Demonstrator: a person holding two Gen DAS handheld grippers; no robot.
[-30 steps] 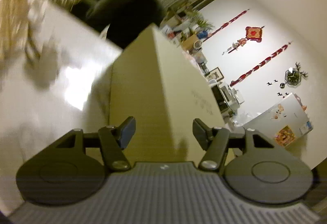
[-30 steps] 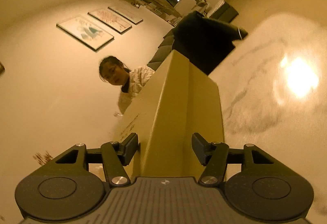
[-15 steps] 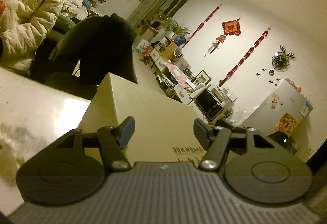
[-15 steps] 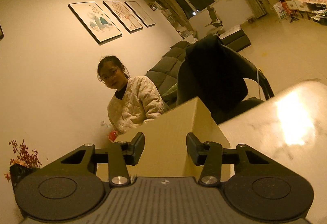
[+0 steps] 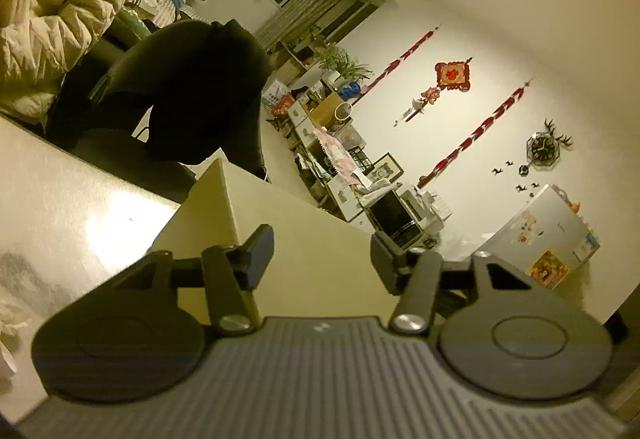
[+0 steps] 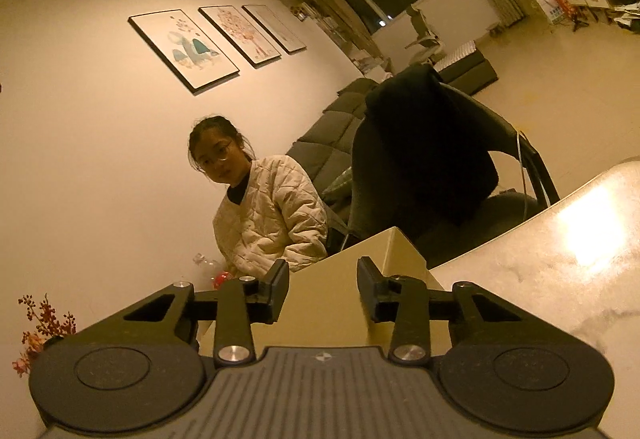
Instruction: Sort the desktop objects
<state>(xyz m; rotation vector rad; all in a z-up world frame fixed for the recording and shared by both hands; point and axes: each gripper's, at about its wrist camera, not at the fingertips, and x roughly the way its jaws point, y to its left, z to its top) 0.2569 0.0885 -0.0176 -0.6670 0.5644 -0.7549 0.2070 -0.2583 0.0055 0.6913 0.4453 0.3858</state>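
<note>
left gripper [image 5: 322,253]: jaws closing, we see the cardboard box [image 5: 304,239] between the pads, no contact | right gripper [image 6: 323,285]: jaws closing over the same box [image 6: 332,291], pads clear of it | box sits on the marble table [image 6: 560,259], dark chair [image 6: 432,151] behind

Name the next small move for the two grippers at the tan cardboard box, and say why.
Probably finish closing on the tan cardboard box: the left gripper and right gripper both straddle its edges, jaws closing, pads seemingly not yet pressing.
</note>
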